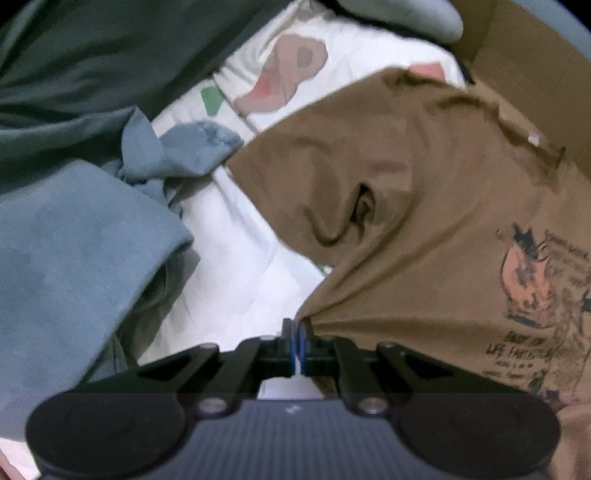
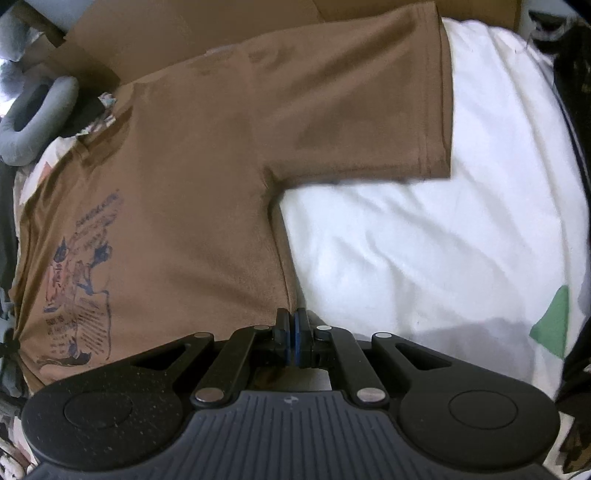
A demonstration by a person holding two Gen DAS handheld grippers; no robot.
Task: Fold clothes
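Brown T-shirt (image 2: 207, 206) spread print-side up on a white bed cover (image 2: 424, 266), filling the left and centre of the right wrist view and the right half of the left wrist view. One short sleeve (image 2: 373, 122) lies flat, reaching toward the upper right of the right wrist view; the other side, seen in the left wrist view, is rumpled, with a deep crease (image 1: 354, 210) near the frame's centre. The printed graphic (image 1: 539, 295) sits at right in that view.

Left gripper (image 1: 296, 332): jaws pressed together, pinching the shirt's edge, the cloth fanning away from the pinch in tension lines. Right gripper (image 2: 292, 332): jaws likewise pressed together at the shirt's side seam, just below the armpit; cloth appears caught between the pads, though the contact itself is hidden.

Step in hand, as judged: tensioning and squaring the shirt before the first fold. To do it well, keep both pinches firm, draw the two edges apart evenly until the central crease flattens, and lay the body straight before turning a side inward.

Surroundings: a grey-blue garment (image 1: 81, 251) and a dark green garment (image 1: 92, 74) heaped at left of the left wrist view, near but apart from the shirt; a cardboard box (image 2: 192, 33) along the top of the right wrist view.
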